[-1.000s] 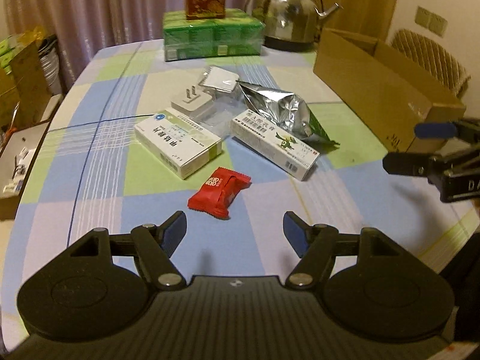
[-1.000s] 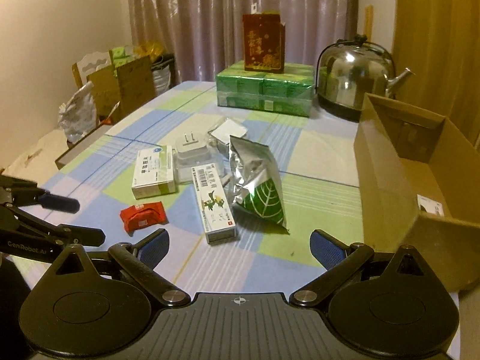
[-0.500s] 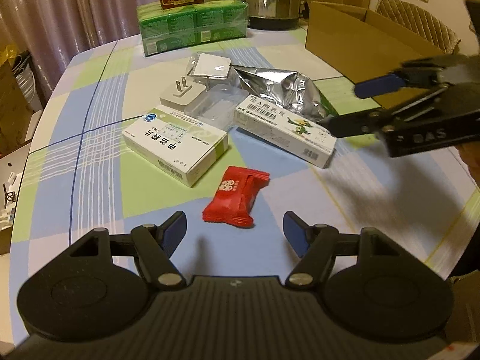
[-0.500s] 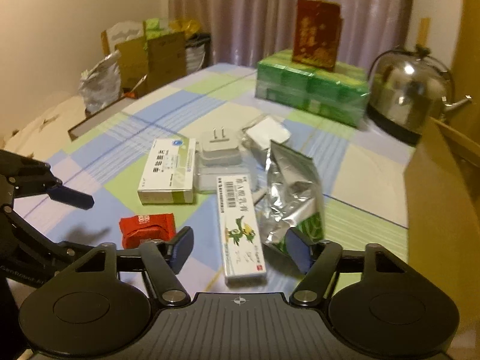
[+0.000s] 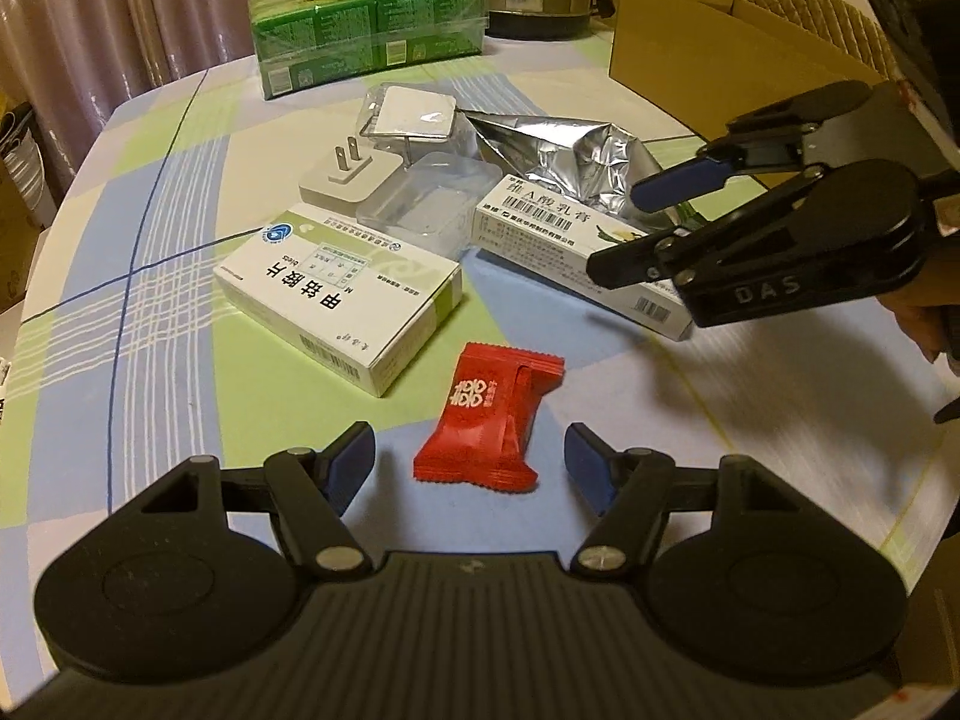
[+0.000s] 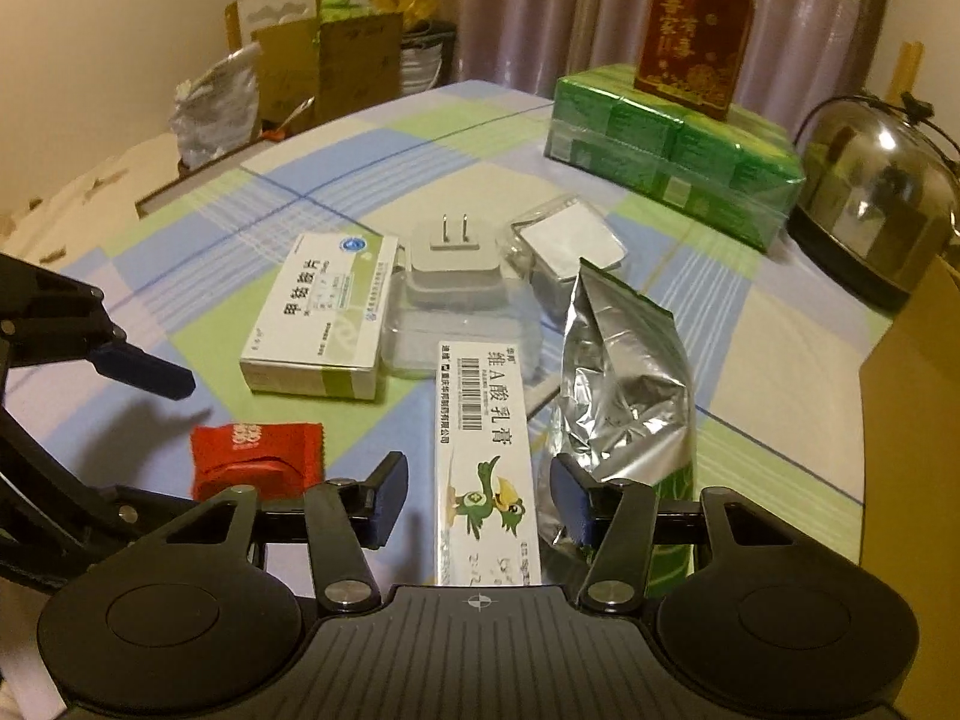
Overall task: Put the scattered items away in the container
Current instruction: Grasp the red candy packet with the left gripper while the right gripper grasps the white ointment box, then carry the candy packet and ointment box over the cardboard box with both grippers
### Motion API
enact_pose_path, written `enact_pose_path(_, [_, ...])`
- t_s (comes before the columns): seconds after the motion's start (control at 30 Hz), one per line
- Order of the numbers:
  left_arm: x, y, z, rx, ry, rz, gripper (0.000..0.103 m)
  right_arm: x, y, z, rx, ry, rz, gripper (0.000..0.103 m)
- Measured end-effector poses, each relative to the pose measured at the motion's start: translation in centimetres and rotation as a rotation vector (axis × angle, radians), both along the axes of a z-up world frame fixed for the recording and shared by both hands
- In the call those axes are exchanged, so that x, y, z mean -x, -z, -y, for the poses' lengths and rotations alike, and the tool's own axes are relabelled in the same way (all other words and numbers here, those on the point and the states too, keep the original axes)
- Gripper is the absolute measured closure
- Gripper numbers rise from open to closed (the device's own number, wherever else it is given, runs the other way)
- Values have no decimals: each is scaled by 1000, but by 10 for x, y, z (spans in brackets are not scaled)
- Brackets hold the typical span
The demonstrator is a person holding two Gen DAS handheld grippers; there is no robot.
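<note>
Here the left gripper [image 5: 469,461] hangs low over the checked table [image 5: 180,360] with its jaws moderately wide; the red candy packet [image 5: 489,420] lies on the cloth between and just ahead of the two blue fingertips [image 5: 351,459], with a gap on either side, so nothing is gripped.

The right gripper [image 6: 474,501] straddles the near end of the long white ointment box [image 6: 483,444]. Its jaws are closing, the box lies between them, and a sliver of space shows on each side, so the pads do not press on it yet. Just outside its right jaw lies the crumpled silver foil pouch [image 6: 618,384], touching the box's far side. Beyond the left jaw sits the red packet, and farther ahead the white and green medicine box [image 6: 318,312].

Ahead of both grippers, past the ointment box, a white plug adapter [image 6: 453,258] rests on a clear plastic tray [image 6: 456,336], with a small sealed blister pack [image 6: 570,240] beside it.

The cardboard box [image 5: 708,54], open at the top, stands well off to the right of the right jaws at the table's edge. At the far end are a wrapped block of green cartons [image 6: 672,150] with a red tin [image 6: 693,30] on top, and a steel kettle [image 6: 876,192].
</note>
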State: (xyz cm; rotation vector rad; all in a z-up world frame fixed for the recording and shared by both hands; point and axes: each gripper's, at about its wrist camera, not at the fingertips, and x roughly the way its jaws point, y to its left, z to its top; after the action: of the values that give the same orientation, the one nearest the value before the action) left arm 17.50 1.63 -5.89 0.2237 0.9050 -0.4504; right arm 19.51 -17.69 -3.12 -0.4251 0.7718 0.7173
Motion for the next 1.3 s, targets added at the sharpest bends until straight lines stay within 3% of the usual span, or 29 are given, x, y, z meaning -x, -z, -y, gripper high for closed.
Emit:
enact_pose_path(0.4, [-11, 10, 2, 5, 12, -11, 39, -3, 11, -7, 16, -10, 6, 68])
enact_pose_path(0.67, [-18, 13, 7, 11, 28, -20, 53, 12, -7, 6, -52, 45, 22, 68])
enact_pose_path(0.73, [-19, 13, 9, 3, 39, -17, 67, 18, -10, 11, -63, 58, 24, 68])
enact_pose_path(0.83, [-18, 11, 12, 2, 37, -20, 77, 29, -14, 19, -77, 81, 17, 68])
enact_pose_path(1.3, [33, -9, 34, 33, 56, -35, 79, 86, -17, 79, -128, 255, -58, 68])
